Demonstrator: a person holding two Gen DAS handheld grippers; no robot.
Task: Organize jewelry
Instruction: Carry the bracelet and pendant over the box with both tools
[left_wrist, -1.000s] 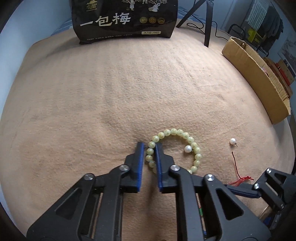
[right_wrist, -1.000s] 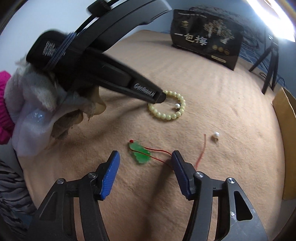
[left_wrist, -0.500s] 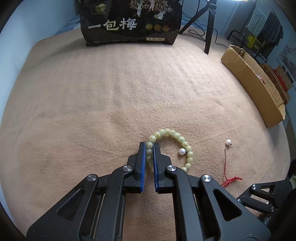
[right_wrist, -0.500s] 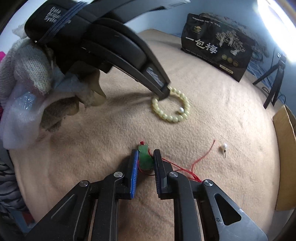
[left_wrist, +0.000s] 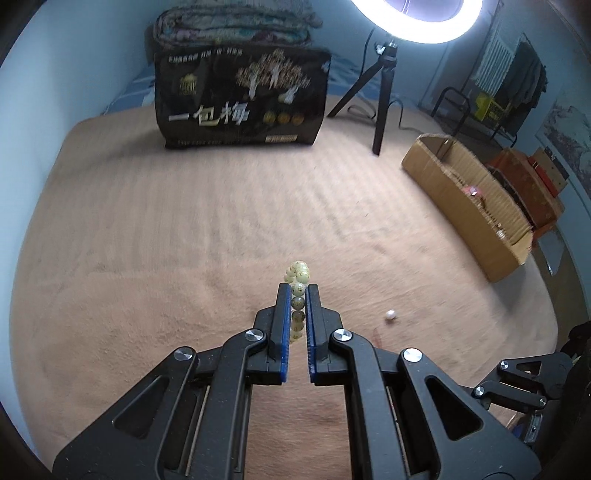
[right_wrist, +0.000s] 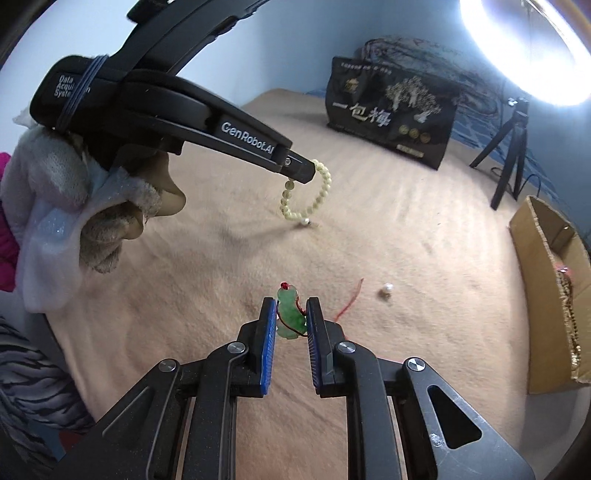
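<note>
My left gripper (left_wrist: 297, 290) is shut on a pale yellow-green bead bracelet (left_wrist: 297, 284) and holds it above the tan blanket (left_wrist: 184, 240). In the right wrist view the bracelet (right_wrist: 314, 199) hangs from the left gripper (right_wrist: 308, 173), its lowest beads near the blanket. My right gripper (right_wrist: 291, 306) is shut on a green jade pendant (right_wrist: 290, 314) with a red cord (right_wrist: 349, 299) trailing to the right. A loose white pearl (left_wrist: 390, 314) lies on the blanket and also shows in the right wrist view (right_wrist: 386, 289).
An open cardboard box (left_wrist: 465, 195) lies at the blanket's right edge, also in the right wrist view (right_wrist: 550, 280). A black printed bag (left_wrist: 240, 99) stands at the back. A ring light tripod (left_wrist: 380, 92) stands beside it.
Both grippers have lifted off the blanket. The bracelet now hangs from the left gripper, and the pendant has risen with the right gripper, which closed on it within the last second.
</note>
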